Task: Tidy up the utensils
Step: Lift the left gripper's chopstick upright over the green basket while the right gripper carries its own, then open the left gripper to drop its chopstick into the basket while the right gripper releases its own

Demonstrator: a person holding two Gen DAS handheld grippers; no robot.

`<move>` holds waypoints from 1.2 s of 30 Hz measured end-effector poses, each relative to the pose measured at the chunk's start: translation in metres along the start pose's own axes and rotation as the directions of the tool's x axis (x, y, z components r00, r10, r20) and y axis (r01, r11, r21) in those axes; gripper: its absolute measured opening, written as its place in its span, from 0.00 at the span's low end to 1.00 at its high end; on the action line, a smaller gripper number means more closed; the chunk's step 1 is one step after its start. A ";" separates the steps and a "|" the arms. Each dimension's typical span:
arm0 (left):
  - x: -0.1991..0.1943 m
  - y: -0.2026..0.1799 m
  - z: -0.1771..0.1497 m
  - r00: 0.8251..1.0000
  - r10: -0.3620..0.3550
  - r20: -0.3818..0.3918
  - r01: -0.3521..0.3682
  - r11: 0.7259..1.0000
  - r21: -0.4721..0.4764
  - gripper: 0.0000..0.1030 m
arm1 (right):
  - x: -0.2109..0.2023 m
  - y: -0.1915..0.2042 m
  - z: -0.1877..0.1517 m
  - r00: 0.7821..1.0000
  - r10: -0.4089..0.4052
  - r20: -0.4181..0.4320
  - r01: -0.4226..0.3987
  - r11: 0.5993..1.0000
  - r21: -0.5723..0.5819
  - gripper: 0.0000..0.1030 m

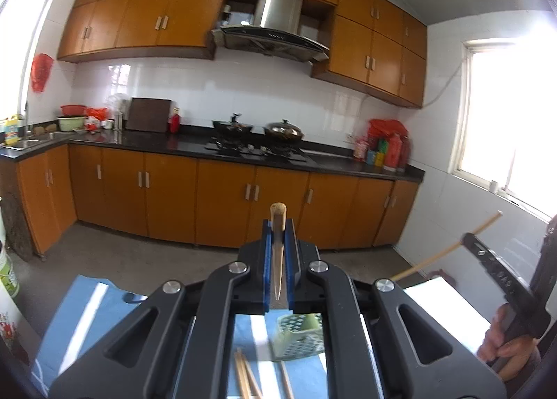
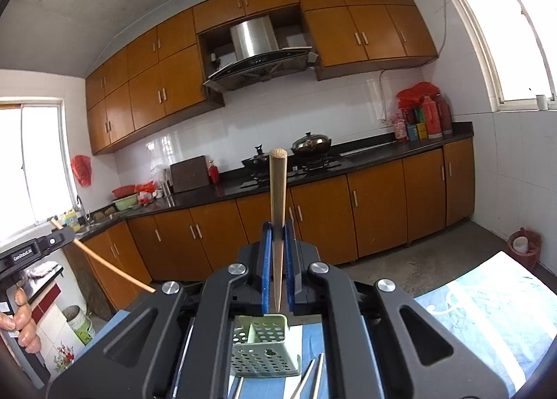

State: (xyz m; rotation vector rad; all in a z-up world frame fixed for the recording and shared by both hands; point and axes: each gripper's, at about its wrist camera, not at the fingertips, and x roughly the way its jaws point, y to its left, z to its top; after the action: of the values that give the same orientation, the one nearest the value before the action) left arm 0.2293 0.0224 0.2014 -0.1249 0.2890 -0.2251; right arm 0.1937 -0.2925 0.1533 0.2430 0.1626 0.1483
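Note:
My left gripper (image 1: 277, 235) is shut on a wooden chopstick (image 1: 277, 225), held upright above the table. My right gripper (image 2: 277, 235) is shut on another wooden chopstick (image 2: 277, 190), also upright. A pale green perforated utensil holder (image 2: 264, 346) stands on the blue-and-white cloth below both grippers; it also shows in the left wrist view (image 1: 299, 336). Several wooden chopsticks (image 1: 245, 378) lie on the cloth in front of the holder. Metal chopsticks (image 2: 310, 378) lie beside the holder. The right gripper with its chopstick (image 1: 449, 249) shows at the right of the left wrist view.
The blue-and-white cloth (image 2: 487, 312) covers the table. Beyond it is a kitchen with orange cabinets, a black counter (image 1: 195, 145), woks on the stove (image 1: 257, 131) and a small pot on the floor (image 2: 524, 245). A white appliance (image 2: 45, 294) stands at the left.

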 end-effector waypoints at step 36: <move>0.075 0.010 -0.078 0.985 0.043 -0.169 -0.054 0.997 -0.060 0.45 | 0.026 -0.016 -0.070 0.968 -0.082 -0.237 0.085 0.996 0.002 0.30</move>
State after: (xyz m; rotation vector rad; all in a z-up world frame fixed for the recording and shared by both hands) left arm 0.2786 0.0073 0.1054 -0.1626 0.4669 -0.1786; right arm 0.2082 -0.2877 0.0786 0.2293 0.4103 0.0921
